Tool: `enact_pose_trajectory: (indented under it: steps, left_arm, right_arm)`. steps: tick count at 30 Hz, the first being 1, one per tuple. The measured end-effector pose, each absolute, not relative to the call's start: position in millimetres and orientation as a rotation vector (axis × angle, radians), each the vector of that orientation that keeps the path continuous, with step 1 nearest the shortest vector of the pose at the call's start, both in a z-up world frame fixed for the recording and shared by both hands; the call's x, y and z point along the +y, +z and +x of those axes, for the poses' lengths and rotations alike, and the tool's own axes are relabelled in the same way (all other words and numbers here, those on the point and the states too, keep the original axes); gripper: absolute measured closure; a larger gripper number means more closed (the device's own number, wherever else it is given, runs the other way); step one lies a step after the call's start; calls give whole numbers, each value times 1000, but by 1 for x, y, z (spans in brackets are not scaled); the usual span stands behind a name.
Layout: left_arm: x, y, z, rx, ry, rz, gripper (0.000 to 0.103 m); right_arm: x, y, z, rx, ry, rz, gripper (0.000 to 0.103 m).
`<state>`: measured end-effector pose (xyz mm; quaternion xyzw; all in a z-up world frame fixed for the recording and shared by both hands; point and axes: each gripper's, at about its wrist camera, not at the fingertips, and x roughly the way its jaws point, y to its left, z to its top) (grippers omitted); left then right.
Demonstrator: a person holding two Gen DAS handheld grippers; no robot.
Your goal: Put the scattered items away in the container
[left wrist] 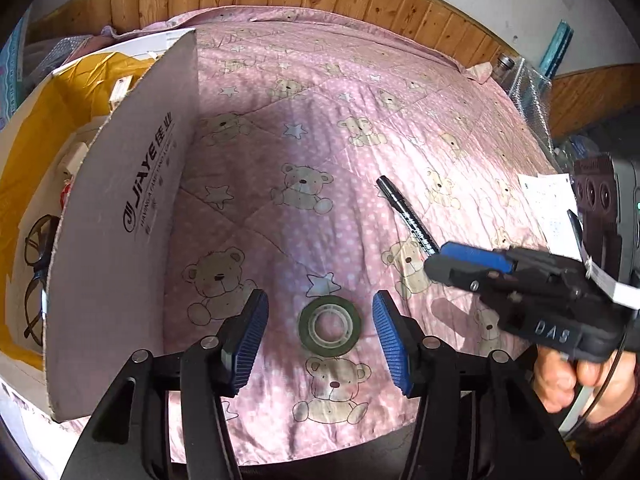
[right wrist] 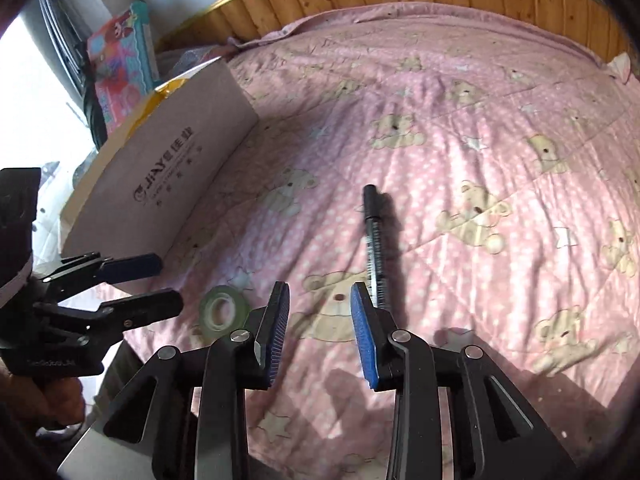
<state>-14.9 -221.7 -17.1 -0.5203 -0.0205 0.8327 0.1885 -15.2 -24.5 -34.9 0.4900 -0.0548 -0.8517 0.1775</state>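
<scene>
two things lie loose on the pink bear quilt (left wrist: 320,100): a tape roll (left wrist: 330,327) and a black pen (left wrist: 406,216). the tape roll sits low in the middle of the left wrist picture, flat on the quilt. it looks light and stiff, a smooth ring with a hole. i think the best hold is across its outer edge, one pad on each side, because the flat face could slip. the pen is a little right of the middle in the left wrist picture. it looks thin, light and hard, and it could roll, so i would take it across the middle.

the left gripper (left wrist: 320,340) hangs low over the tape roll, jaws wide open with the roll between them, holding nothing. the right gripper (right wrist: 320,334) points up the quilt, jaws partly open and empty, with the near end of the pen just past its right pad.

the cardboard box (left wrist: 120,220) stands open at the left of the frame, with glasses (left wrist: 38,276) already inside.
</scene>
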Motion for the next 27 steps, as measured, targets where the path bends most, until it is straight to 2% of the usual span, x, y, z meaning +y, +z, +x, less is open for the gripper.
enact_pose_trajectory:
  steps: [5, 8, 13, 16, 18, 20, 21, 22, 27]
  left_arm:
    - [-207, -52, -11, -2, 2264, -1526, 42]
    - [-207, -74, -9, 27, 2253, -1548, 43]
    - [-210, -76, -7, -20, 2263, -1441, 42]
    - [-208, -76, -3, 18, 2258, -1419, 38]
    - [-205, -76, 1, 69, 2263, -1401, 38]
    - [-204, -77, 3, 83, 2281, -1373, 38]
    - [-207, -77, 2, 51, 2283, -1371, 44]
    - [-211, -76, 1, 16, 2284, -1368, 54]
    - [-229, -75, -1, -89, 2275, -1372, 53]
  right_arm:
    - [-29, -63, -41, 15, -2421, 1462, 67]
    - [-24, -75, -47, 21, -2446, 1460, 70]
    - [-22, -75, -46, 13, -2440, 1453, 72]
    - [-23, -76, -46, 30, -2442, 1445, 72]
    - [-24, -76, -46, 53, -2454, 1433, 74]
    - [-24, -77, -46, 68, -2474, 1433, 85]
    - [-21, -76, -46, 59, -2476, 1439, 88]
    - [-18, -75, -47, 39, -2474, 1444, 89]
    - [-17, -70, -38, 1, -2474, 1421, 88]
